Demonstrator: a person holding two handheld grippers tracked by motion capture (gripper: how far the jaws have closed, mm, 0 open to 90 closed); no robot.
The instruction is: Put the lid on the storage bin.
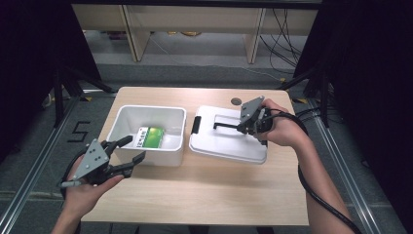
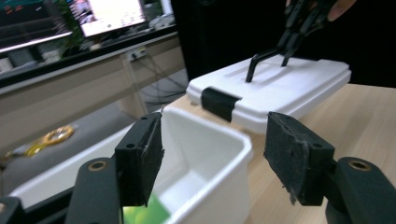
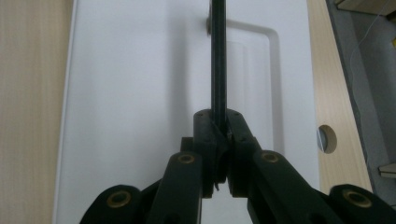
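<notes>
A white open box (image 1: 146, 134) (image 2: 205, 158) stands left of centre on the wooden table, with a green packet (image 1: 150, 137) (image 2: 145, 214) lying inside. To its right lies the white lid (image 1: 229, 134) (image 2: 280, 88) (image 3: 140, 93) with a black latch (image 1: 196, 125) (image 2: 219, 103). The lid's black handle (image 1: 225, 124) (image 2: 261, 58) (image 3: 218, 56) stands raised, and my right gripper (image 1: 242, 126) (image 3: 222, 135) is shut on it. My left gripper (image 1: 130, 148) (image 2: 212, 156) is open near the box's front left corner, holding nothing.
A round hole (image 1: 236, 101) (image 3: 327, 139) pierces the table behind the lid. Bare wood (image 1: 204, 190) spreads in front of the box and lid. Beyond the table are desk legs and cables on the floor.
</notes>
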